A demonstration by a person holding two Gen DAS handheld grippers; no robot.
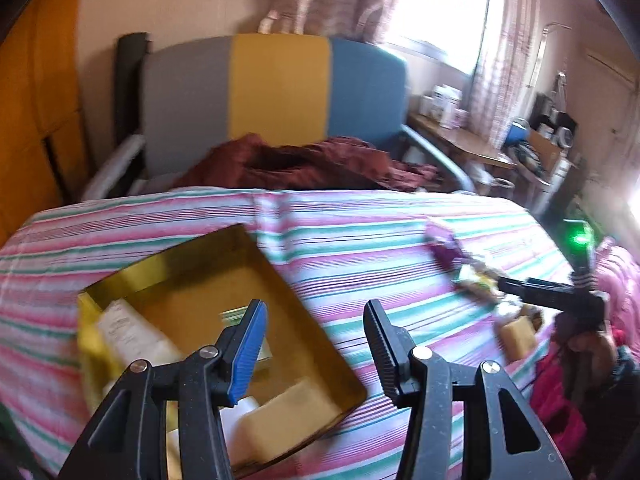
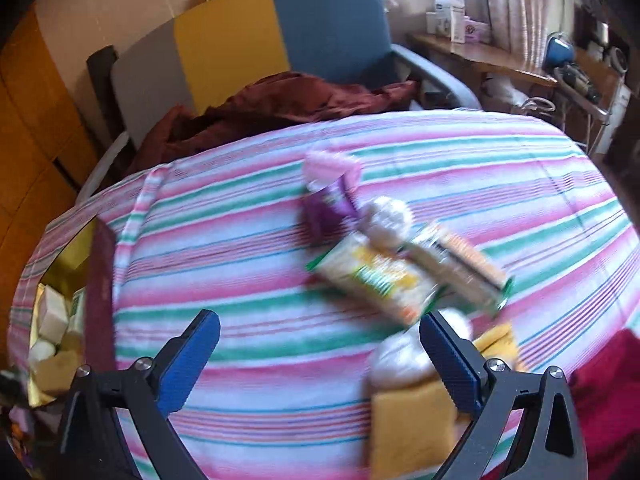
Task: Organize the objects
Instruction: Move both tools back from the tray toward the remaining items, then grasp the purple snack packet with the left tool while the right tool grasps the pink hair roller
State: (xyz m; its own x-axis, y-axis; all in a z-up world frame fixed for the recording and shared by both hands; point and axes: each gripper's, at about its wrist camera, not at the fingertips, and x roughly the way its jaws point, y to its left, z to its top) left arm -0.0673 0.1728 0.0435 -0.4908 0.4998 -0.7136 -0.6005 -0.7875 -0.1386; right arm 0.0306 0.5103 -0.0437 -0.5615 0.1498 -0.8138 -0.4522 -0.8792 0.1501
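Observation:
A gold box lies open on the striped bedspread, with pale soap-like blocks and a white packet inside. My left gripper is open and empty over its right edge. In the right wrist view, my right gripper is open and empty above the bedspread. A yellow block lies by its right finger. A green-yellow packet, a purple packet and a white round item lie ahead. The box sits far left.
A chair with grey, yellow and blue panels stands behind the bed, with a dark red cloth on it. A cluttered wooden desk is at the right under the window. An orange wardrobe stands at the left.

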